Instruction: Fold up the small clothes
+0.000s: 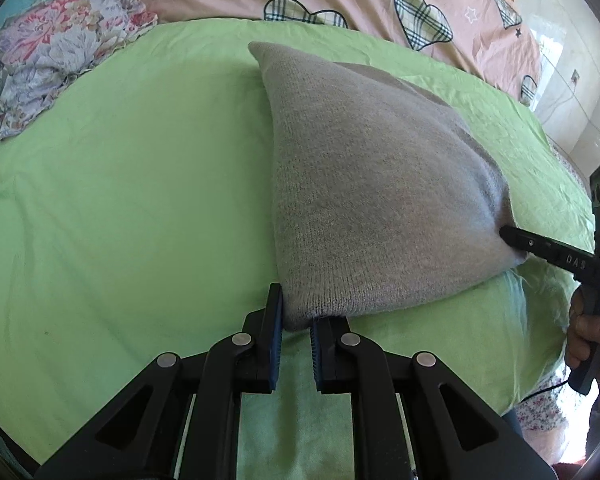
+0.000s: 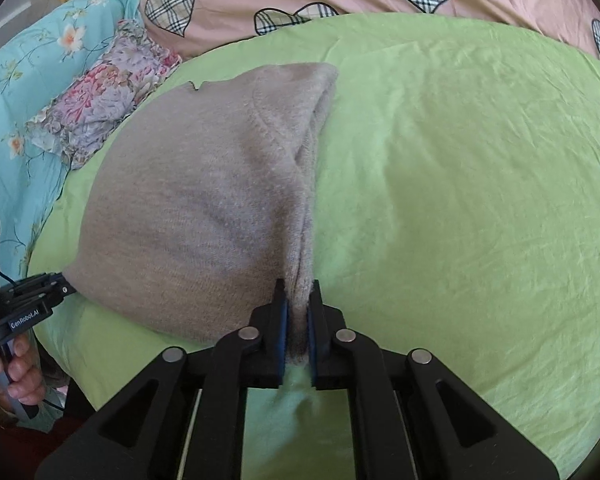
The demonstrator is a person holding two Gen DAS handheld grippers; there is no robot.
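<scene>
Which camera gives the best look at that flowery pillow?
The left wrist view: the floral pillow lies unobstructed at upper left, beside the green sheet. In the right wrist view, the grey knit garment hides its near edge.

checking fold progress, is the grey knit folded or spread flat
Folded: the grey knit shows doubled layers along its right edge, pinched by the right claw; the left claw grips its other near corner.

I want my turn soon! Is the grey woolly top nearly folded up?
Partly. The grey knitted garment already lies doubled in layers on the green sheet. Right now the left gripper and right gripper each pinch a near corner of it. Whether another fold is left, I cannot tell.
</scene>
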